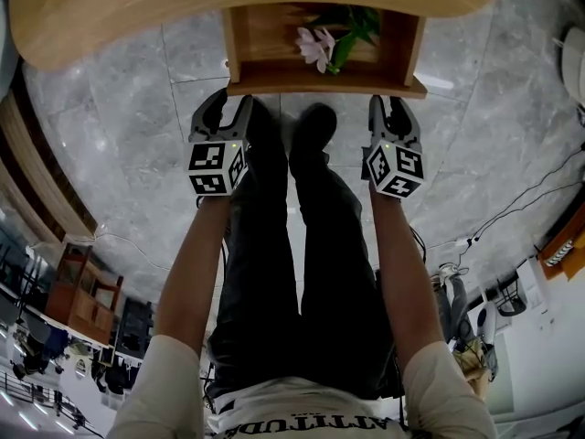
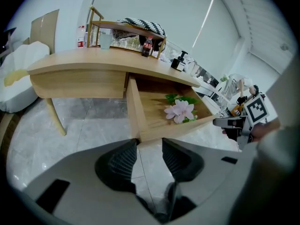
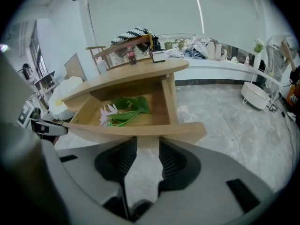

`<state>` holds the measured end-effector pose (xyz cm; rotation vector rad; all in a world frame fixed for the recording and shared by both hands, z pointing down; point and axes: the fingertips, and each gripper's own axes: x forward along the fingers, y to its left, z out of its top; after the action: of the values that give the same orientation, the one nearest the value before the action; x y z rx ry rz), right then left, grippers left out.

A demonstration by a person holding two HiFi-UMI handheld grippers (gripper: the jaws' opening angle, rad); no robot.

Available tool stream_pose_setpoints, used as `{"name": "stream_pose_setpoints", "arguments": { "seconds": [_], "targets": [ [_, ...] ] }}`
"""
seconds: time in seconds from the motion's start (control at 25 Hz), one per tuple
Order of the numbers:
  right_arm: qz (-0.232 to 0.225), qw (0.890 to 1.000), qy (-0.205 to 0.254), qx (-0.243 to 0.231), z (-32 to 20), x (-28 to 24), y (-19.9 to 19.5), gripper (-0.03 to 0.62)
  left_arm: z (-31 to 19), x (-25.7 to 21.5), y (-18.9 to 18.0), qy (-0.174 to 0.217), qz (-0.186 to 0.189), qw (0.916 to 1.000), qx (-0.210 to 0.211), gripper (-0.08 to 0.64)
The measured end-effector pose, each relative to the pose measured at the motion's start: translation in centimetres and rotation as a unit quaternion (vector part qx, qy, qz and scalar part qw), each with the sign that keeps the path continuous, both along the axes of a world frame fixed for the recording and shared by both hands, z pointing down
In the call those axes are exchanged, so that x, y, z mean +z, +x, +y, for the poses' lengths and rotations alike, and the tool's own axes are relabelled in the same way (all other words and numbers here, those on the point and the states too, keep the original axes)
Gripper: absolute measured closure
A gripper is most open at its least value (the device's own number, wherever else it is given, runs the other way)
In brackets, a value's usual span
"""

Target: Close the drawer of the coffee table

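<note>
Just ahead of left gripper (image 1: 230,104), right gripper (image 1: 388,106), open drawer (image 1: 324,89)

Grey marble tile floor (image 1: 512,135), plain white wall (image 2: 178,13) far, white cushion (image 2: 16,74) at left, low white ledge (image 3: 220,62) heaped with clutter along far right, white basket (image 3: 255,95) beside it, wooden shelf (image 1: 87,291) near left, cables (image 1: 473,240) across floor at right

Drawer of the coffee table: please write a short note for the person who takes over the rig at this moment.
Left tongs: open, empty, close to the left end of the drawer front.
Right tongs: open, empty, close to its right end.
The drawer is pulled out of the coffee table, with a flower inside.
Done: both tongs lined up.
Left: push the drawer shut.
</note>
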<state>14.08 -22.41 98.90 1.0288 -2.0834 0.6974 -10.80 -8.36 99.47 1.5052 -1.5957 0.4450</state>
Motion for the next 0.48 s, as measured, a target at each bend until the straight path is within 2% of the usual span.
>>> {"name": "stream_pose_setpoints", "arguments": {
  "seconds": [0.24, 0.48],
  "targets": [
    [-0.007, 1.0, 0.018, -0.001, -0.7, -1.5, -0.4, 0.43, -0.2, -1.4, -0.1, 0.019, 0.0, 0.9998, -0.008, 0.377],
    [-0.018, 0.999, 0.032, -0.004, -3.0, -2.4, -1.8, 0.428, -2.9, -2.3, -1.7, 0.035, -0.008, 0.9992, -0.018, 0.377]
  ]
}}
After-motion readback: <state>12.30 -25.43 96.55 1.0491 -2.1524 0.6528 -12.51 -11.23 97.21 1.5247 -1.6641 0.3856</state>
